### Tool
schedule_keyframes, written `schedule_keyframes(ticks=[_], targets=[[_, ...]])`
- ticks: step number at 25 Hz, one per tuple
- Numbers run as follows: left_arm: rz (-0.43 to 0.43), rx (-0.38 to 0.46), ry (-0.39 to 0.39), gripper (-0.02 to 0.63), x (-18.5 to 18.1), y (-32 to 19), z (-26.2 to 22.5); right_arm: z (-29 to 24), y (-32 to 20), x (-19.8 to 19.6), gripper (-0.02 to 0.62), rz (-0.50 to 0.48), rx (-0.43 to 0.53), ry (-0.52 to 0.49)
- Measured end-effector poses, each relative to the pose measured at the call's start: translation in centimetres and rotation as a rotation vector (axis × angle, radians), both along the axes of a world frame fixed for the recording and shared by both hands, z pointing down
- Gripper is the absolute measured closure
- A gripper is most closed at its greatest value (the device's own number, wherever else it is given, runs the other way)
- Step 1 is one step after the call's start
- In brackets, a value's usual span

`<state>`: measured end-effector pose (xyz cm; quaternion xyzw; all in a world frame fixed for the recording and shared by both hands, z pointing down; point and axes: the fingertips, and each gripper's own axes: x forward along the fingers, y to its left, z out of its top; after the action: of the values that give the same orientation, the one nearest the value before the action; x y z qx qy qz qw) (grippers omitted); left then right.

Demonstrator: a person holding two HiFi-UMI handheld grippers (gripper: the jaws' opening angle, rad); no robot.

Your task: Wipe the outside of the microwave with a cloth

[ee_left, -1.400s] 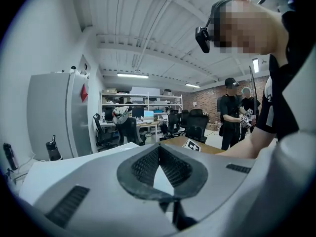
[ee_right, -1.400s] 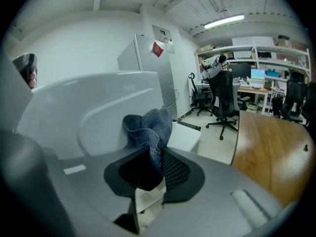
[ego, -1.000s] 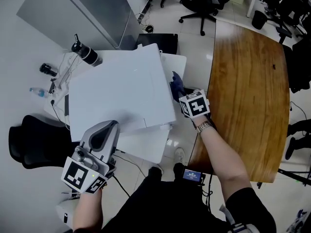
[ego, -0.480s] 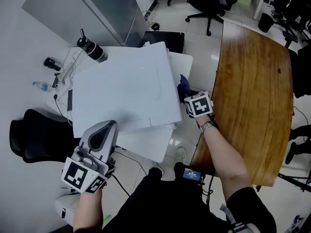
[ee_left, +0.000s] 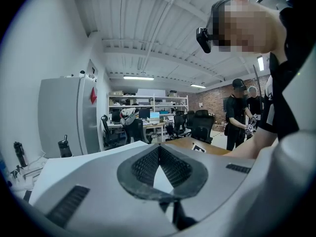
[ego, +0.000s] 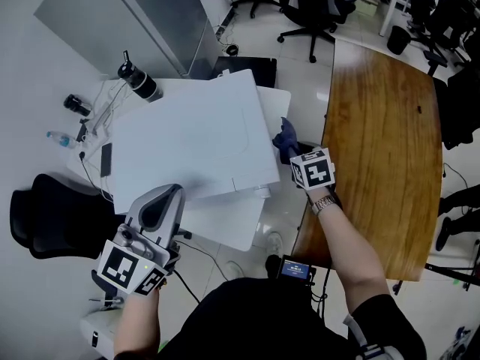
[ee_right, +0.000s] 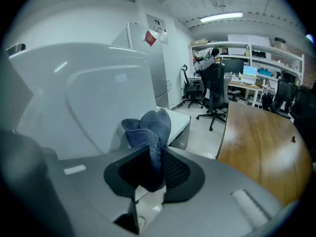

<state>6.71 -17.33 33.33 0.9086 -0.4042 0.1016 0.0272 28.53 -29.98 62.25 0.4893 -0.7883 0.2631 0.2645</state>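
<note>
The white microwave [ego: 191, 137] stands on a white table, and I see its top from above. My right gripper [ego: 292, 148] is at the microwave's right side, shut on a crumpled blue cloth [ego: 285, 135]. In the right gripper view the cloth [ee_right: 148, 127] sticks up out of the jaws [ee_right: 155, 154] and lies close against the microwave's white side wall [ee_right: 94, 98]. My left gripper [ego: 166, 195] rests on the near left part of the microwave's top. Its jaws are shut [ee_left: 159, 149] with nothing between them.
A long wooden table [ego: 382, 133] runs along the right. A black bottle [ego: 135, 77], a small water bottle [ego: 60, 137] and cables lie behind the microwave at the left. A black chair [ego: 45, 220] is at the left and a grey fridge [ego: 142, 13] at the back.
My right gripper has slid a little toward me along the microwave's right side with the cloth in it. The left gripper has stayed in place.
</note>
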Motion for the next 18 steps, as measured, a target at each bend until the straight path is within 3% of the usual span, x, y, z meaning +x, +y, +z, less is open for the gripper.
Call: schedule_keyframes(ticks=[12, 18], targets=[[0.034, 0.028, 0.101, 0.601, -4.9, 3.8, -0.5, -7.6, 8.2, 2.0, 0.522, 0.121, 0.113, 0.075], [0.046, 0.038, 0.149, 0.601, -8.1, 6.2, -0.6, -10.8, 13.2, 0.9, 0.522, 0.176, 0.179, 0.098]])
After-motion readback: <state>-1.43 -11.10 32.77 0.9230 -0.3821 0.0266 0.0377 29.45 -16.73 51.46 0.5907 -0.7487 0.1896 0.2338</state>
